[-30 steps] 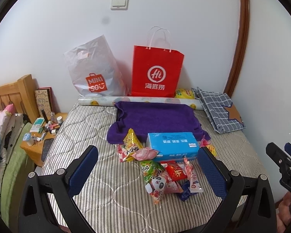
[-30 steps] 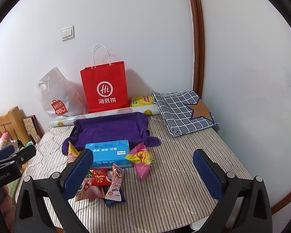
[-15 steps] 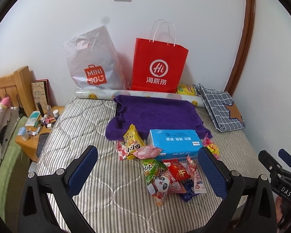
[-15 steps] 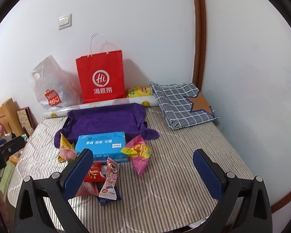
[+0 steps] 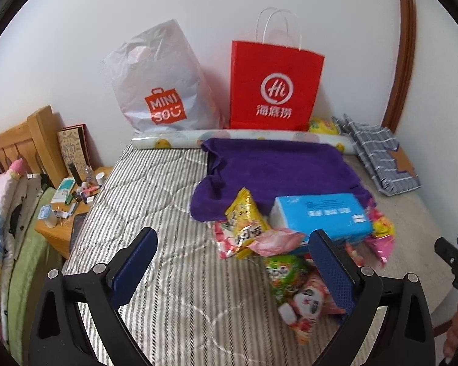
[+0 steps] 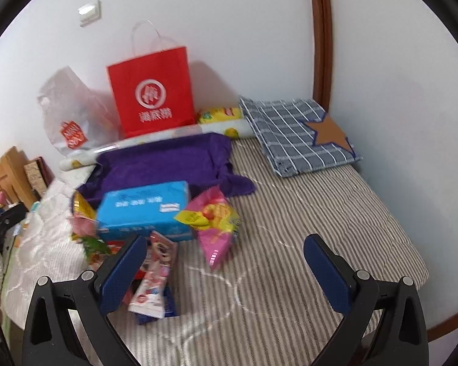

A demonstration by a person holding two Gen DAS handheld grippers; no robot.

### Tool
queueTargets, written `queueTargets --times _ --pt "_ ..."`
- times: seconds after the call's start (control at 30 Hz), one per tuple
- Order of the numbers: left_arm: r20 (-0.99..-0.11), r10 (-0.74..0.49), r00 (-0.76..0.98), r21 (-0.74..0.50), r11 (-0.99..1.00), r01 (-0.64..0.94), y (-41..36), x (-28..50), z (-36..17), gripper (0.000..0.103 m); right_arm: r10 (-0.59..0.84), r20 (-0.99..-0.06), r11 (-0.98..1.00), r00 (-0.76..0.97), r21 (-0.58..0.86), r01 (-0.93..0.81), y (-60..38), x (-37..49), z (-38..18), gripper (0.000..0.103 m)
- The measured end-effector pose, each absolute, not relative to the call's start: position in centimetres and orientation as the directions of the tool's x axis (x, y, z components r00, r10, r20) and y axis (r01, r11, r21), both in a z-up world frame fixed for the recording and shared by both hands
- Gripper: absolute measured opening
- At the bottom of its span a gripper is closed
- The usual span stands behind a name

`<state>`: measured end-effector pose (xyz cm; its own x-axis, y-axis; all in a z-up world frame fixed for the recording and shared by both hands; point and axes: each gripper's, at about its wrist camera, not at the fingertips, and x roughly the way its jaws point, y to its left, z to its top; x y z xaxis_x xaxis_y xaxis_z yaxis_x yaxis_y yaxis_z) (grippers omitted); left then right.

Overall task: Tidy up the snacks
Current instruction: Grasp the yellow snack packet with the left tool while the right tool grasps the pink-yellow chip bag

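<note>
Pretty even, soft indoor light, no harsh glare. Heavy fisheye bending with black corners. Right wrist view's motion-blurred, especially the red paper shopping bag [image 6: 151, 91] straight ahead.

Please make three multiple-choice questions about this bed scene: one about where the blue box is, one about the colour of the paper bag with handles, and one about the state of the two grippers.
1. Where does the blue box rest?
A. on the front edge of the purple towel
B. inside the red paper bag
C. on the wooden nightstand

2. What colour is the paper bag with handles standing at the wall?
A. blue
B. red
C. green

3. In what state are the left gripper and the right gripper?
A. both shut on snacks
B. one open, one shut
C. both open and holding nothing

Answers:
1. A, the box lies on the towel's near edge, among the snack packets.
2. B, the bag is plainly red with a white logo.
3. C, each pair of fingers stands wide apart over the striped bed cover.
</note>
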<state>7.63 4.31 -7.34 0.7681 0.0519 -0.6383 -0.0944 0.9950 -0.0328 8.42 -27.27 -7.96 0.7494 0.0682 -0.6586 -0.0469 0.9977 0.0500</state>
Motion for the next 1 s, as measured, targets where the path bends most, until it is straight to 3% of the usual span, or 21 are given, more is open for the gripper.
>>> queueTargets --times 0.2,0.53,0.77,1.0 --pt "-0.668 0.021 0.744 -0.058 0.995 -0.08 5.6 9.3 -9.2 0.095 0.073 -0.679 0.997 0.73 0.037 -0.066 -27.5 11.4 -10.1 0.102" --pt "-0.711 0.016 0.703 -0.074 0.993 -0.097 7.4 10.9 -11.4 0.095 0.106 -0.745 0.991 0.659 0.029 -0.127 -25.6 15.7 -14.0 0.08" --pt "-0.734 -0.058 0.676 -0.138 0.988 -0.065 7.8 11.7 -12.2 0.095 0.083 -0.775 0.987 0.627 -0.021 -0.156 -24.9 17.4 -16.2 0.064" --pt "-0.748 -0.074 0.659 -0.119 0.993 -0.024 6.7 12.7 -12.7 0.095 0.088 -0.781 0.985 0.618 -0.024 -0.171 -24.6 18.4 -17.2 0.063"
